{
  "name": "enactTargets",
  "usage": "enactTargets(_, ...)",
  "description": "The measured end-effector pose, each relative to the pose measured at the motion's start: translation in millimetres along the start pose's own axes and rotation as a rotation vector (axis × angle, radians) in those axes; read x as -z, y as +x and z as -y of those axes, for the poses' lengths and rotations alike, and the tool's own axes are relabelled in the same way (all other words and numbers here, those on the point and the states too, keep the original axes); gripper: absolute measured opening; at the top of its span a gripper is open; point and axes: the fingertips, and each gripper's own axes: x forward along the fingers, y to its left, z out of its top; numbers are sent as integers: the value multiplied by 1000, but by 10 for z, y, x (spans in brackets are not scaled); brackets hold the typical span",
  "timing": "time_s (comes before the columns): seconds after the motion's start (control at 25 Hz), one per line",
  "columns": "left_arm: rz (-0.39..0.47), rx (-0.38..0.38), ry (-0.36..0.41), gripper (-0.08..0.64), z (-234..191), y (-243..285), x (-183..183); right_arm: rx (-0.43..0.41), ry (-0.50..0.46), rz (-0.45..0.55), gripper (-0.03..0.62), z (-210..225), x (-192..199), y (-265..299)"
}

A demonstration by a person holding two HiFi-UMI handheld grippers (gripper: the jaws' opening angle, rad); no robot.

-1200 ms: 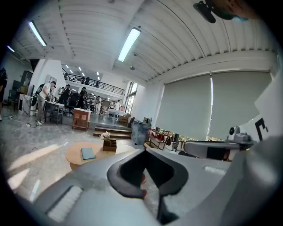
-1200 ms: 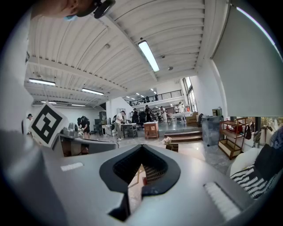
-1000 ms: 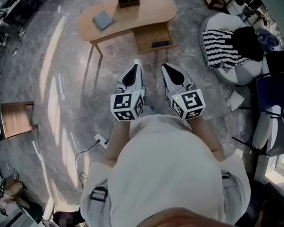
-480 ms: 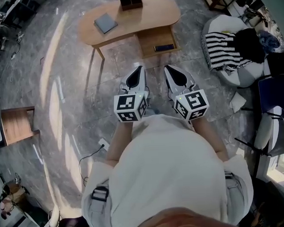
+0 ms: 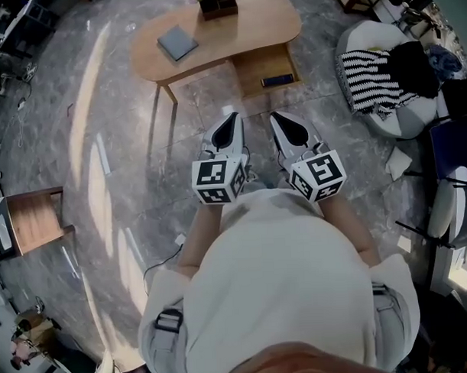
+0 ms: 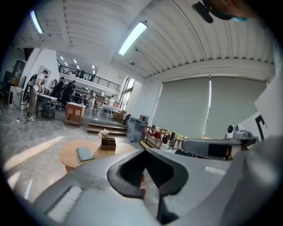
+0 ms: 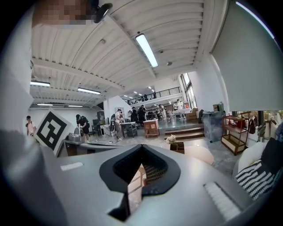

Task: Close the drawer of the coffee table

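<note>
We are holding the left gripper (image 5: 232, 117) and the right gripper (image 5: 276, 117) side by side, each with its jaws pressed together on nothing, both aiming at the coffee table (image 5: 213, 31). The drawer (image 5: 254, 69) is standing pulled out toward us, well apart from both grippers and almost straight ahead of the right one, which we are judging the nearer. Its front is running crosswise, so the push is going to run directly away from us.

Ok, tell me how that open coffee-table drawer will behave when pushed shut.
The drawer looks like rigid wood, so it should slide rather than flex. It holds only one small dark item, so probably light; that item may shift.
</note>
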Motion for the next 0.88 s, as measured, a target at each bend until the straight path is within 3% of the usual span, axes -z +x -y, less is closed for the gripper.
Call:
enactTargets(0.48,-9,1,-38,-2,-199,93,33,25,-35,-36,2,19,-12,137)
enactTargets(0.88,-22,-66,-33,-2,-150,471,45,30,-7,-25,2,602,-47,180)
